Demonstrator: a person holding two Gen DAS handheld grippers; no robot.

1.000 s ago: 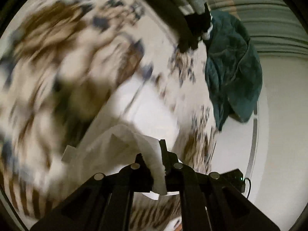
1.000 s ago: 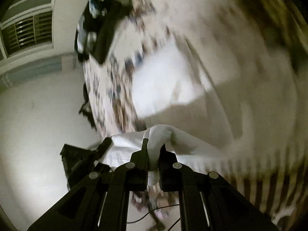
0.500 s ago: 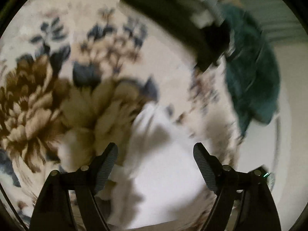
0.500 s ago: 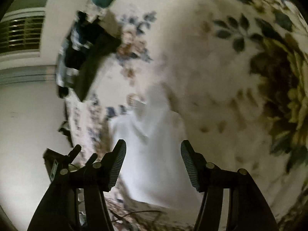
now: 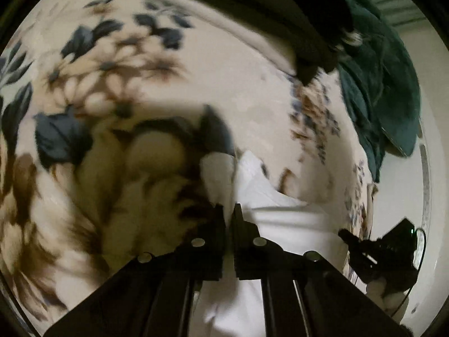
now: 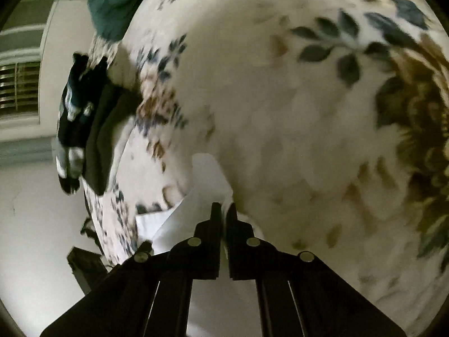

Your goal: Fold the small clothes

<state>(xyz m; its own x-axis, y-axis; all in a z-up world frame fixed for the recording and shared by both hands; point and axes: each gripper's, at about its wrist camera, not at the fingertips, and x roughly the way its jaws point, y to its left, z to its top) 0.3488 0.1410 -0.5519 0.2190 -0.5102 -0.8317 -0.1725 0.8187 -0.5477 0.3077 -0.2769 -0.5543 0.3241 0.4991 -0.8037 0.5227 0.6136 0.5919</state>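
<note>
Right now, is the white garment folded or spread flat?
Cannot tell: the white garment lies bunched with creases on the floral bedspread, mostly hidden.

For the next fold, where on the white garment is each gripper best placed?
At its far corners, one each, coming steeply from above. The white garment lies flat on the floral bedspread, so only thin edges offer a pinch. The left gripper and right gripper, jaws just closed, already sit at that far edge, white cloth apparently between the pads, though blur hides the exact contact.

Floral bedspread (image 5: 247, 90) — white garment (image 5: 280, 224), dark clothes (image 5: 294, 28), teal cloth (image 5: 387, 90).
</note>
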